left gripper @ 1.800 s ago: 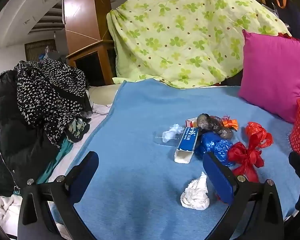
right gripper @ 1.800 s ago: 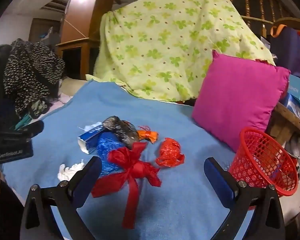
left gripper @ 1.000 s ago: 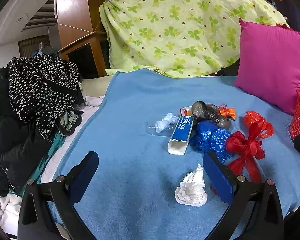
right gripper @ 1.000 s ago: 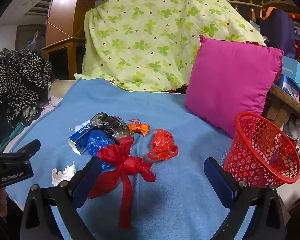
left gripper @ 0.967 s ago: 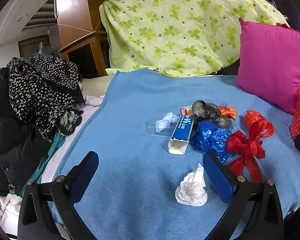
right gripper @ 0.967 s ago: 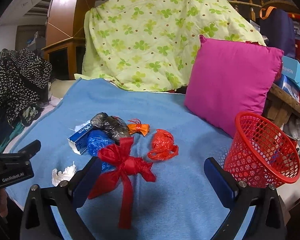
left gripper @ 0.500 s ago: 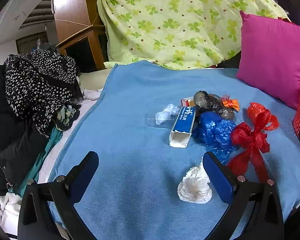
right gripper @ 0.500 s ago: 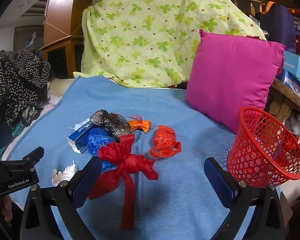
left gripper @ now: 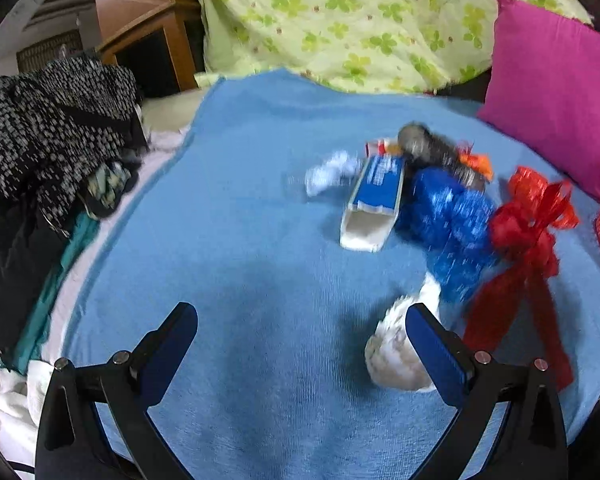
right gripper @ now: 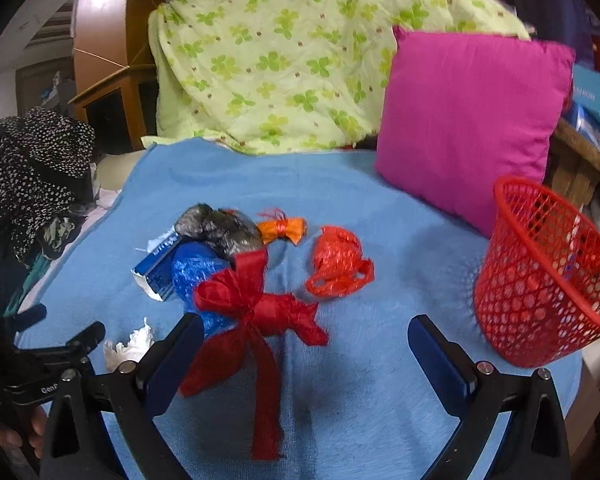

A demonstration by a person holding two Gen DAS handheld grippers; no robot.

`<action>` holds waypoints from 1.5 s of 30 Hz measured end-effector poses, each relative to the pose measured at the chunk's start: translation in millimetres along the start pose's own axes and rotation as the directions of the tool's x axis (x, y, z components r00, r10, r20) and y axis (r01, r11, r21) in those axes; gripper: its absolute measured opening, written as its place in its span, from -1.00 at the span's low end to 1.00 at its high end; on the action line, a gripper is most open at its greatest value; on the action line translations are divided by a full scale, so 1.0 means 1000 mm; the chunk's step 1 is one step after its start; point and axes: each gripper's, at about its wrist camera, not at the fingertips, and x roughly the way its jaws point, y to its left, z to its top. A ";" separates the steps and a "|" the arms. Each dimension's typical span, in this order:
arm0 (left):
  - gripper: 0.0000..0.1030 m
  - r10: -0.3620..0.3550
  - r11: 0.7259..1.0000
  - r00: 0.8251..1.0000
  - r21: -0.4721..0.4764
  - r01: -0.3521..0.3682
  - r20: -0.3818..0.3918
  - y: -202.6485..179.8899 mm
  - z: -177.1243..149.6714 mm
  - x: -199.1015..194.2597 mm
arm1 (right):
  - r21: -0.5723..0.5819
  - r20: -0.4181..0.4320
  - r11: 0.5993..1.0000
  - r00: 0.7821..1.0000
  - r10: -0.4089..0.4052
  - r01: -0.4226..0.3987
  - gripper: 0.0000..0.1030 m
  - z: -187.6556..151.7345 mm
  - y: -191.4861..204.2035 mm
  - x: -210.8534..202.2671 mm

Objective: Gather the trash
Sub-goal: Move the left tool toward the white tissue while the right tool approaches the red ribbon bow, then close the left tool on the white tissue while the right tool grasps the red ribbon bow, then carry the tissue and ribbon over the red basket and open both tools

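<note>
- Far left: pile of clothes (left gripper: 56,140), black-and-white spotted garment on top, lying off the edge of the blue blanket (left gripper: 260,280).
- Left gripper (left gripper: 302,344): jaws released, wide apart, nothing between them; hovers over bare blanket at the near edge.
- Crumpled white tissue (left gripper: 396,356) on the blanket, just beside the inner face of the left gripper's right finger; whether touching, cannot tell (motion blur).
- Trash cluster, mid-blanket, left to right: small white wad (left gripper: 330,170); blue-and-white carton (left gripper: 374,206) lying on its side, open end toward the camera; blue plastic bag (left gripper: 452,224) against the carton; grey-black bag (right gripper: 218,230) behind both; small orange wrapper (right gripper: 286,229) beside the grey-black bag.
- Red ribbon bow (right gripper: 256,308) rests partly over the blue plastic bag, tails trailing toward the right gripper.
- Red plastic bag (right gripper: 338,266) lies apart from the cluster, to its right.
- Right gripper (right gripper: 306,348): jaws released, wide apart, empty; bow tails lie between the fingers in the right wrist view.
- Magenta cushion (right gripper: 472,120) leans at the back right, against green clover-print bedding (right gripper: 284,56).
- Far right: red mesh basket (right gripper: 548,272) upright at the blanket's edge, well apart from the trash.
</note>
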 end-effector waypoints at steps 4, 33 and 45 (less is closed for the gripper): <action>1.00 -0.072 0.997 0.996 -0.038 0.070 -0.061 -0.002 -0.004 0.014 | 0.057 -0.056 0.997 0.997 0.052 -0.049 1.00 -0.001 -0.008 0.016; -0.31 -0.388 0.921 0.908 -0.028 0.389 -0.160 -0.044 -0.006 0.036 | 0.119 -0.331 0.983 0.927 0.175 -0.143 -0.03 0.005 -0.005 0.117; -0.35 -0.378 0.925 0.926 0.056 0.377 0.000 -0.046 0.001 0.003 | 0.107 0.002 0.970 0.975 0.221 -0.220 -0.05 0.031 -0.030 0.025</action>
